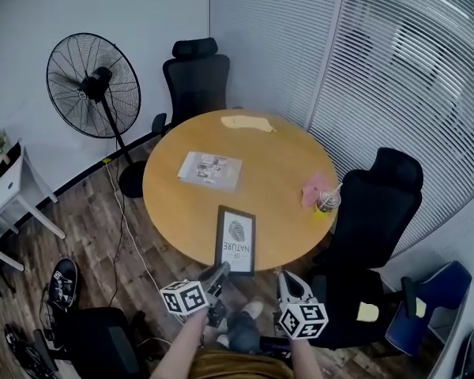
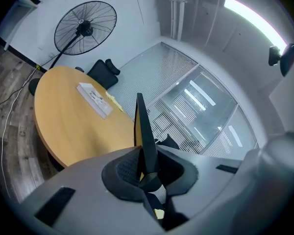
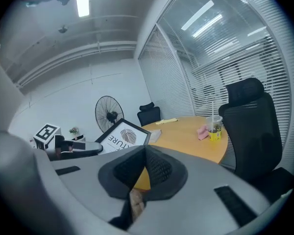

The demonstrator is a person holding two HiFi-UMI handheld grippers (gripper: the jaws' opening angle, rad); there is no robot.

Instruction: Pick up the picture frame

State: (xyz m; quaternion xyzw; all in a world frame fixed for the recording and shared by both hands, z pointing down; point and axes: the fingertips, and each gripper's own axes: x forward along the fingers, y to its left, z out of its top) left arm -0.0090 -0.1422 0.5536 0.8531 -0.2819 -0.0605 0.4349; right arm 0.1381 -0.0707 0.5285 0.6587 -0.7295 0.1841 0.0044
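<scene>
One picture frame [image 1: 235,239] edge clamped in left gripper [image 1: 220,270] — right gripper [image 1: 284,276] closed, empty.

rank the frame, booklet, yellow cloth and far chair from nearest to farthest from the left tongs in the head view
1. frame: gripped in the left tongs, at the near edge of the table.
2. booklet: mid-table, left of centre.
3. yellow cloth: at the far edge.
4. chair: beyond the table.
</scene>
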